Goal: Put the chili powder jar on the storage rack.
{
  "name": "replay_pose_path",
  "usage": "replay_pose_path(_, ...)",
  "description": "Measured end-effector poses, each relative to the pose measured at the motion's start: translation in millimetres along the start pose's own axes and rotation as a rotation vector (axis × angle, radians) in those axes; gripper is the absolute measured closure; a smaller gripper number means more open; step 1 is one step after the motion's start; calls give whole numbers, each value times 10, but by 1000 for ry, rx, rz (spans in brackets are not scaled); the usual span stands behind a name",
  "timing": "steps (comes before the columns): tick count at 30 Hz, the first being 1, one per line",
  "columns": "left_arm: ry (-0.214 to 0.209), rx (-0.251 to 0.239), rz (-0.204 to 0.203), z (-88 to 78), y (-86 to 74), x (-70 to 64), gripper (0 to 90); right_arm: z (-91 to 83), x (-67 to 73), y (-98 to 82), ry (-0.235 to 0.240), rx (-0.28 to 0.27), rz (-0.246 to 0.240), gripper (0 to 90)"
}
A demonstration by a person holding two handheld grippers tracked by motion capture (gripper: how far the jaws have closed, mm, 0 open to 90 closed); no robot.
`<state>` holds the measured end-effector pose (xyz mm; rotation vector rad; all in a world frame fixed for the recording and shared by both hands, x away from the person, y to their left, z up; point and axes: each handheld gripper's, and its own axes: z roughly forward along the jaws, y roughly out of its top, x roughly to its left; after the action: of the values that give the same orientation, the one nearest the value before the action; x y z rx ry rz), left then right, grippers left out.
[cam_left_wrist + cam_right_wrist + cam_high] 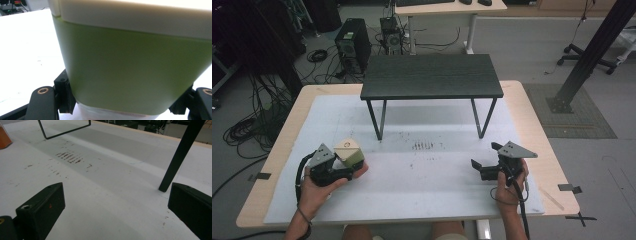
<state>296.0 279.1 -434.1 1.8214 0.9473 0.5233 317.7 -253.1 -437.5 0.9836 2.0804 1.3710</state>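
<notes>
Your left tongs [353, 170] are clamped on the green container [349, 153] with the cream lid — in the left gripper view its green wall [130, 72] sits squeezed between both black jaws, low on the body. The container stands on the table [422, 175], just ahead of your left hand [314, 192]. Your right tongs [479, 167] stand apart, holding nothing, well to the right of the container — the small black stand [432, 76] lies beyond both tongs.
</notes>
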Motion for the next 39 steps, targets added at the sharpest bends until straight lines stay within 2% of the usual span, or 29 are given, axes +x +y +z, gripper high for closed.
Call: replay_pose_path(39, -3, -3, 12, 1, -2, 4, 282, 11, 4, 2, 1, 10, -2, 7)
